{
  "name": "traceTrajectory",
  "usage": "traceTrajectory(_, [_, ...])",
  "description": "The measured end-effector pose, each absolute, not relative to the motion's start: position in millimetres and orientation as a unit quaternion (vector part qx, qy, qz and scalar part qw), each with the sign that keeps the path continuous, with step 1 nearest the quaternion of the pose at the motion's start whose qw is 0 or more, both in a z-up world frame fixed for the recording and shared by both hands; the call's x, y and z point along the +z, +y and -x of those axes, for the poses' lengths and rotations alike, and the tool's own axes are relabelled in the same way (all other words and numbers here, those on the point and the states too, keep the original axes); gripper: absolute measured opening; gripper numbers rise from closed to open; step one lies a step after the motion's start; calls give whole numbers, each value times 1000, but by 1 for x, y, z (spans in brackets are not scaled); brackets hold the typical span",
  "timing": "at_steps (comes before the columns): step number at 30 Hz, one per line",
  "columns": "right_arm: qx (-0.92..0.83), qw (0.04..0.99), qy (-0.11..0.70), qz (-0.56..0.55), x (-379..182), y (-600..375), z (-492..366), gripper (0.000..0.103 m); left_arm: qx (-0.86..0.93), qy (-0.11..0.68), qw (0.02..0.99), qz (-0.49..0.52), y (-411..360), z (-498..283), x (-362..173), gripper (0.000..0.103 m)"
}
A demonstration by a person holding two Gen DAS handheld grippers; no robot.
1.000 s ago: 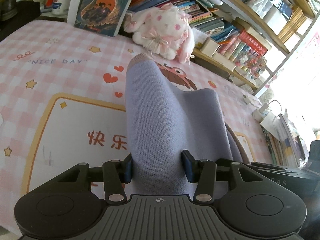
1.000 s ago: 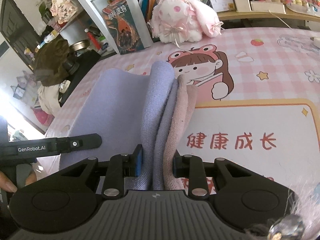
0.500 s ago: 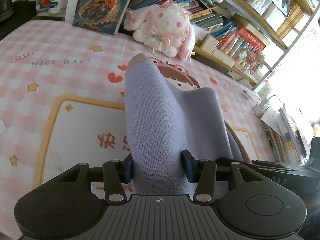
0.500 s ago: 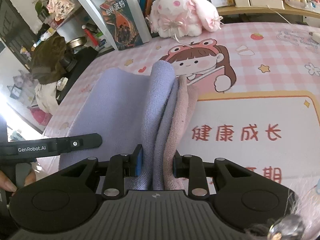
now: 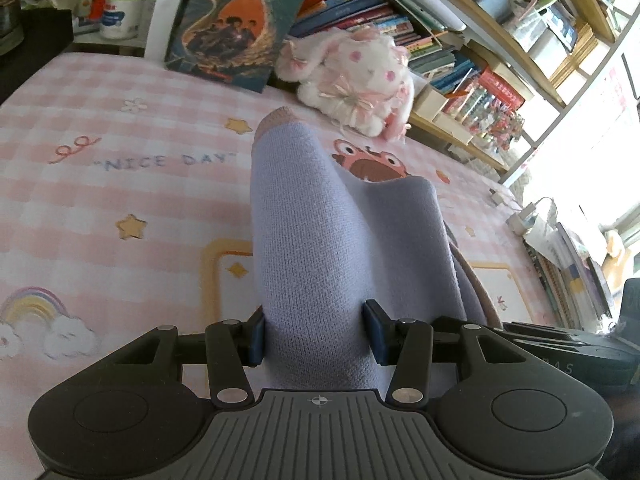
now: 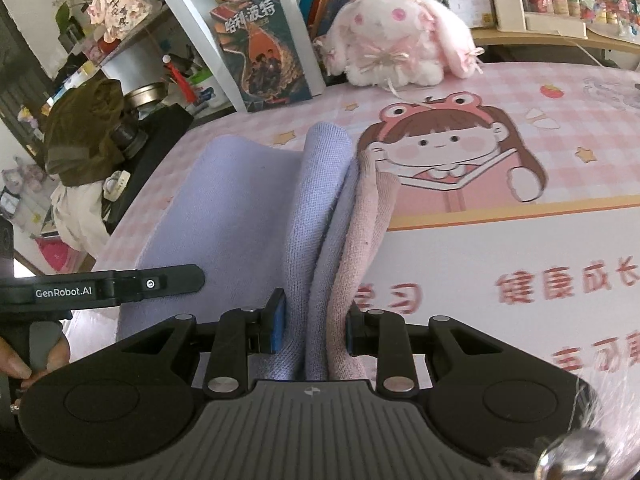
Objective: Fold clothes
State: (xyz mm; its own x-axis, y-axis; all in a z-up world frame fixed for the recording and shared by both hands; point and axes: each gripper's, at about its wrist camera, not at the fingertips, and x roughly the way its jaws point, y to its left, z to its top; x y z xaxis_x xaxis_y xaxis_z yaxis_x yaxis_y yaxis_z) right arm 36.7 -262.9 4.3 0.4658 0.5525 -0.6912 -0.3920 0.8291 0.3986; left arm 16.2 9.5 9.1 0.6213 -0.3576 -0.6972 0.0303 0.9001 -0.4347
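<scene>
Left gripper (image 5: pixel 316 338) has its blue pads clamped on a thick bunched fold of the lavender knit garment with dusty-pink trim (image 5: pixel 320 240), jaws about half apart; the right gripper (image 6: pixel 316 326) pinches a thinner stack of lavender and pink layers, jaws nearly together. The cloth hangs lifted between them, over the near edge of the pink checked cartoon-print table cover (image 5: pixel 120 184), draping forward toward the middle. The layers on the right look unevenly stacked, so I'd guess the pink one could slide free if the hands pull apart or move out of step, spoiling the fold. A long carry might also brush the white plush rabbit (image 5: pixel 352 76) at the far edge. Both grippers tilt forward and down, side by side; fingers of a hand (image 6: pixel 24 364) grip the left handle.
</scene>
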Motion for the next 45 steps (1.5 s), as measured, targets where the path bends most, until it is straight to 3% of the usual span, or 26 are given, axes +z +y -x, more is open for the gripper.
traceTrajectory(14, [263,865,419,-89,9,-194,-71,25,-129,400,882,215,76,-63,5,47])
traceTrajectory(32, [242,874,415,-73,-9,-174,-222,25,-103,396,878,249,83,-199,-20,47])
traceTrajectory(45, [225,865,432,-124,-28,-180,-275,27,-78,407,857,306,92,-237,-46,49])
